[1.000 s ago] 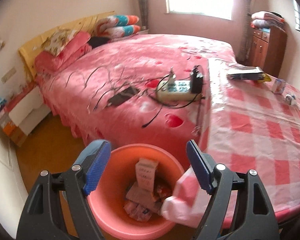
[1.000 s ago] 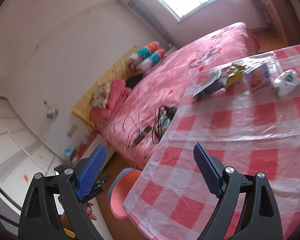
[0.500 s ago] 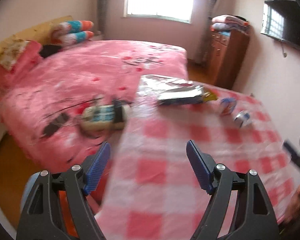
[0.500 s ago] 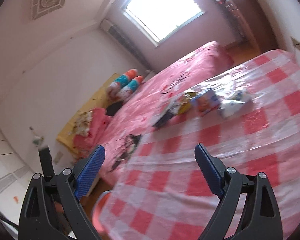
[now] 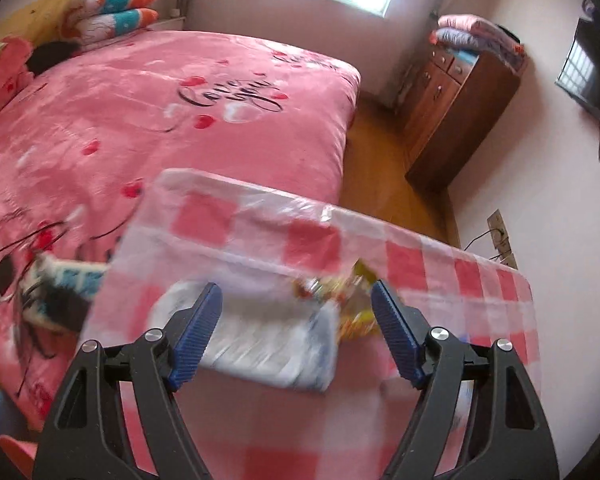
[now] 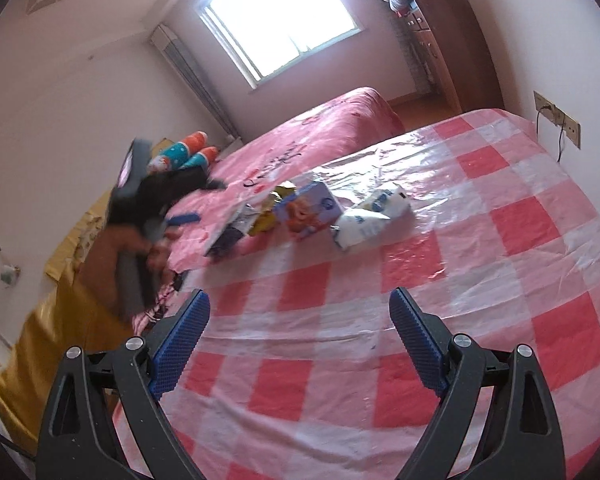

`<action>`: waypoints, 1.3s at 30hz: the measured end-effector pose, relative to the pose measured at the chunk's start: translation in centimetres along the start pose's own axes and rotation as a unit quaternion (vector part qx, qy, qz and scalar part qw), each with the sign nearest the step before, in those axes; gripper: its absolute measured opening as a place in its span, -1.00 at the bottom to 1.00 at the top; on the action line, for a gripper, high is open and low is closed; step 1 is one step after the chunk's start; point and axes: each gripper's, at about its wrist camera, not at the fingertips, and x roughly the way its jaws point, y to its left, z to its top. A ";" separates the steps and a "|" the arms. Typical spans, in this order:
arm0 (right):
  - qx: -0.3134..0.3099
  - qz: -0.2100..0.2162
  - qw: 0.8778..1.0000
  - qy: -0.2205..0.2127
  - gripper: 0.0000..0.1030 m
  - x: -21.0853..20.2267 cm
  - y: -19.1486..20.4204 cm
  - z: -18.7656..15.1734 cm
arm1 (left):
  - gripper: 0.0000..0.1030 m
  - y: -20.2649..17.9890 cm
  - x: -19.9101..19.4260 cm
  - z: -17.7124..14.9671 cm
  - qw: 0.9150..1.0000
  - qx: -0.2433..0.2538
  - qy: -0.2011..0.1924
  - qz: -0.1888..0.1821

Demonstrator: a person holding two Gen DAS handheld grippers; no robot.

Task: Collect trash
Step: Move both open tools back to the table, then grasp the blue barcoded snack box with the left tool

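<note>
Now the left gripper (image 5: 296, 332) stands wide with nothing pressed between its pads, having just eased slightly closed; a blurred white-and-blue wrapper (image 5: 268, 344) lies on the tabletop (image 5: 440, 276) right under the gap, a yellow wrapper (image 5: 354, 312) just beyond it by the right pad; the right gripper (image 6: 298, 344) gapes wide and empty over bare checked cloth, well short of the litter; further along that cloth lie a purple carton (image 6: 310, 210) and a crumpled white packet (image 6: 370, 220), side by side; a pink bed (image 5: 160, 112) adjoins the tabletop; a wooden cabinet (image 5: 456, 108) stands by the wall under a window (image 6: 278, 20).
</note>
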 end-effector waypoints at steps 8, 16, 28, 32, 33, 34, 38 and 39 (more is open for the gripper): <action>-0.001 -0.029 1.000 0.011 0.75 1.1 -1.7 0.6 | 0.17 -1.5 7.6 1.4 0.997 -0.008 0.067 0.046; -0.003 -0.039 0.999 0.014 0.75 1.3 -2.3 1.0 | 0.03 -1.9 7.0 -2.6 0.997 0.018 0.076 0.022; 0.032 -0.061 0.997 0.020 0.75 0.9 -5.1 2.2 | 0.01 -6.4 -2.3 -14.7 0.985 0.098 0.123 -0.073; 0.046 -0.059 0.997 0.032 0.75 1.5 -5.9 2.1 | 0.01 -6.9 -4.0 -12.9 0.987 0.089 0.091 -0.098; 0.047 -0.058 0.997 0.035 0.75 1.7 -5.8 2.0 | 0.01 -7.4 -4.1 -12.3 0.987 0.090 0.087 -0.105; 0.049 -0.057 0.996 0.040 0.75 1.9 -5.8 2.0 | 0.01 -7.9 -4.0 -12.1 0.986 0.093 0.085 -0.108; 0.048 -0.057 0.996 0.046 0.75 2.3 -5.7 1.8 | 0.01 -10.4 -1.5 -10.8 0.983 0.111 0.096 -0.111; 0.048 -0.057 0.996 0.047 0.75 2.4 -5.7 1.8 | 0.01 -10.8 -1.0 -10.8 0.983 0.110 0.097 -0.114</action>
